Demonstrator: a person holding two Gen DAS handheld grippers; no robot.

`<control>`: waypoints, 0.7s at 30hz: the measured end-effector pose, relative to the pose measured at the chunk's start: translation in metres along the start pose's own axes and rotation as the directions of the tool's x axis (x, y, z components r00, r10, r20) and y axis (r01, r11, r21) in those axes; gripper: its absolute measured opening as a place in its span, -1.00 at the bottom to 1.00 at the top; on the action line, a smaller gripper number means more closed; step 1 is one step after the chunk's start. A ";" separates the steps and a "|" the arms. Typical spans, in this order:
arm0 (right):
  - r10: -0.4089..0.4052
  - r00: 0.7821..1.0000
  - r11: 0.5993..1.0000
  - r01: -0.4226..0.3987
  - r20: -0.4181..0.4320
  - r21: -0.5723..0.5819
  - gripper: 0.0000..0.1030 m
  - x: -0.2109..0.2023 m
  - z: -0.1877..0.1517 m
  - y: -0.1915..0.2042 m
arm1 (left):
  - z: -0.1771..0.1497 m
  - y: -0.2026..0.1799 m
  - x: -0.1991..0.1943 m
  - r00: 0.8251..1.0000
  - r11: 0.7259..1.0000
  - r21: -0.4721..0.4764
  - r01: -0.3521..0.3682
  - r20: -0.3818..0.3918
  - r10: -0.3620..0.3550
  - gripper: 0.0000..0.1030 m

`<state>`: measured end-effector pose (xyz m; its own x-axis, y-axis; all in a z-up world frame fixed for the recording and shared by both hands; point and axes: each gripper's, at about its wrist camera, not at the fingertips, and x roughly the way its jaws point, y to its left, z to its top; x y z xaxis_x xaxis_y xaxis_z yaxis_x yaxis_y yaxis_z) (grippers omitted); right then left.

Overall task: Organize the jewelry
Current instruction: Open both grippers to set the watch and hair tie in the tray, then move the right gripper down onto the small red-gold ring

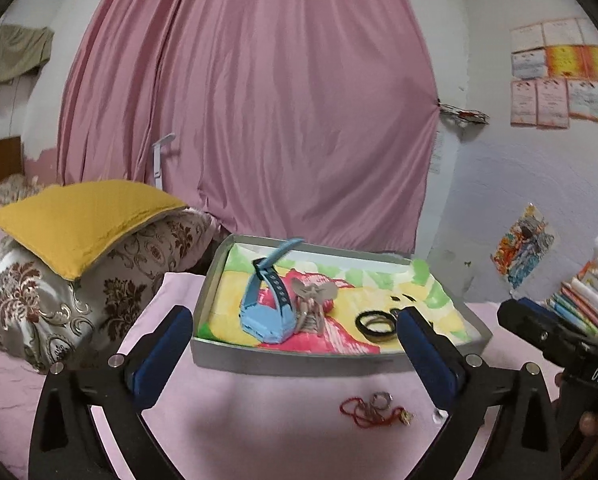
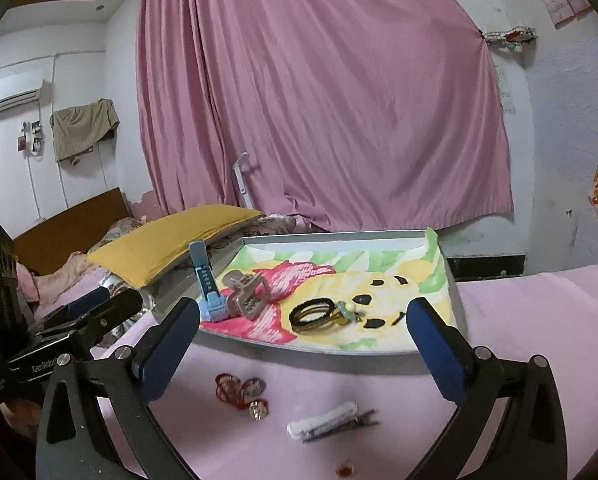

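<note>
A grey tray (image 1: 299, 360) (image 2: 331, 236) lined with a colourful drawing sits on the pink bed. Inside it lie a blue watch (image 1: 265, 308) (image 2: 209, 292), a taupe hair claw (image 1: 313, 304) (image 2: 245, 294) and black hair ties (image 1: 375, 322) (image 2: 313, 314) with a small green piece (image 2: 349, 310) beside them. In front of the tray lie a red string bracelet with rings (image 1: 369, 408) (image 2: 239, 394), a white hair clip (image 2: 327, 424) and a small red bit (image 2: 344, 470). My left gripper (image 1: 291, 332) and right gripper (image 2: 303, 326) both stand wide open, short of the tray, with nothing between their fingers.
A yellow pillow (image 1: 79, 220) (image 2: 171, 240) on a patterned cushion (image 1: 39, 312) lies left of the tray. A pink curtain (image 1: 251, 100) hangs behind. Stacked papers (image 1: 579, 300) sit at the right. The other gripper shows at the right edge (image 1: 559, 336) and at the left edge (image 2: 79, 328).
</note>
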<state>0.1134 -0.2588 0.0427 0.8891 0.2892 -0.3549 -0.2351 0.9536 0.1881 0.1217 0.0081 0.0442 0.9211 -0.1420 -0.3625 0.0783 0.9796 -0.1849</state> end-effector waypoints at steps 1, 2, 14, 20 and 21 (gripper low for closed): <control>-0.003 1.000 1.000 0.003 0.005 -0.005 0.97 -0.006 -0.002 0.000 | -0.001 -0.001 -0.003 1.000 1.000 0.004 0.005 0.000 -0.005 0.98; -0.007 1.000 1.000 0.007 0.007 -0.008 0.97 -0.009 -0.003 0.000 | -0.002 -0.002 -0.005 1.000 1.000 0.007 0.010 -0.002 -0.010 0.98; -0.057 0.995 0.997 0.052 -0.084 -0.059 0.97 -0.030 -0.024 -0.017 | -0.021 -0.009 -0.019 0.995 0.997 0.051 0.057 -0.090 -0.052 0.98; -0.075 0.984 0.996 0.066 -0.160 -0.065 0.97 -0.026 -0.034 -0.021 | -0.030 -0.011 -0.012 0.985 0.995 0.048 0.085 -0.157 -0.076 0.98; -0.076 0.981 0.996 0.065 -0.178 -0.065 0.97 -0.024 -0.036 -0.023 | -0.031 -0.011 -0.011 0.982 0.995 0.046 0.090 -0.172 -0.081 0.98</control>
<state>0.0830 -0.2845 0.0146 0.8200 0.2263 -0.5257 -0.2015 0.9739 0.1048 0.0994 -0.0052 0.0218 0.8326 -0.2430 -0.4977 0.1785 0.9684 -0.1742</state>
